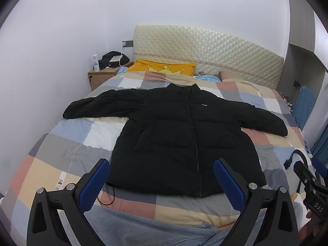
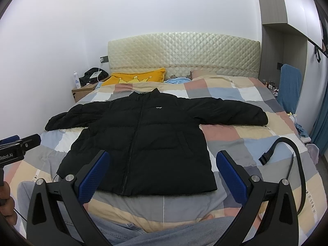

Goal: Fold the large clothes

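A black puffer jacket (image 1: 174,135) lies flat and zipped on the bed, front up, both sleeves spread out to the sides; it also shows in the right wrist view (image 2: 147,139). My left gripper (image 1: 162,174) is open and empty, held above the jacket's hem near the foot of the bed. My right gripper (image 2: 163,170) is open and empty, also above the hem. The right gripper's body shows at the right edge of the left wrist view (image 1: 309,182), and the left gripper's body at the left edge of the right wrist view (image 2: 18,145).
The bed has a checked quilt (image 1: 67,139) and a padded cream headboard (image 1: 205,47). A yellow pillow (image 1: 162,67) lies at the head. A wooden nightstand (image 1: 102,76) with a bottle stands at far left. A black strap (image 2: 287,153) lies on the quilt right of the jacket. Jeans-clad legs (image 2: 143,231) are below me.
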`<state>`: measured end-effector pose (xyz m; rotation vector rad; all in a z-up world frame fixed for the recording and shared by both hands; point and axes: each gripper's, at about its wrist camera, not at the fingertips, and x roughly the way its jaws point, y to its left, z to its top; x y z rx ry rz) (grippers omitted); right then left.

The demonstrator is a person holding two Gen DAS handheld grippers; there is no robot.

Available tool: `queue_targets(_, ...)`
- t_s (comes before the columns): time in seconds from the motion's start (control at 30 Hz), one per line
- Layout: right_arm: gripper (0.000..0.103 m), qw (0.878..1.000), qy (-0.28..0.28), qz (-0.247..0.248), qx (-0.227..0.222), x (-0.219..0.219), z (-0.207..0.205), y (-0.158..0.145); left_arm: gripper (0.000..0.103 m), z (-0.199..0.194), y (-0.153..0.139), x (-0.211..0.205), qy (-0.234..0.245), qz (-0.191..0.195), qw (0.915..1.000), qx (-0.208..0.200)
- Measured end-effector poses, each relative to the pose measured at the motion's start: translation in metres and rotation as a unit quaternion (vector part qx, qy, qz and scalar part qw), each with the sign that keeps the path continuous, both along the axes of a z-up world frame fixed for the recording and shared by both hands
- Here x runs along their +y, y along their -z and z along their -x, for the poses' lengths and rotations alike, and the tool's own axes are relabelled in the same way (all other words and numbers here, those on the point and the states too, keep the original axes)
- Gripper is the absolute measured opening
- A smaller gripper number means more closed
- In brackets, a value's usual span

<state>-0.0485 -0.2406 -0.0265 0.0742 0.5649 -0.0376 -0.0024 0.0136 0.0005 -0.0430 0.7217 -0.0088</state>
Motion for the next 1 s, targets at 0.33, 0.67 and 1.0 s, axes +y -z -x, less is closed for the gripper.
queue_targets(0.33,0.103,1.000,-0.008,0.002,0.005,0.006,-0.006,0.001,0.102,-0.001,0.003,0.003,-0.003,-0.001,1.0000,0.004)
queue_targets(0.67,0.103,1.000,-0.010,-0.010,0.013,0.004,-0.014,0.008,0.102,-0.008,0.010,0.002,-0.010,-0.012,0.9999,0.007)
queue_targets(1.0,0.103,1.000,-0.014,-0.003,0.016,0.000,-0.032,0.014,0.102,-0.032,0.022,0.004,-0.008,-0.015,0.9996,0.022)
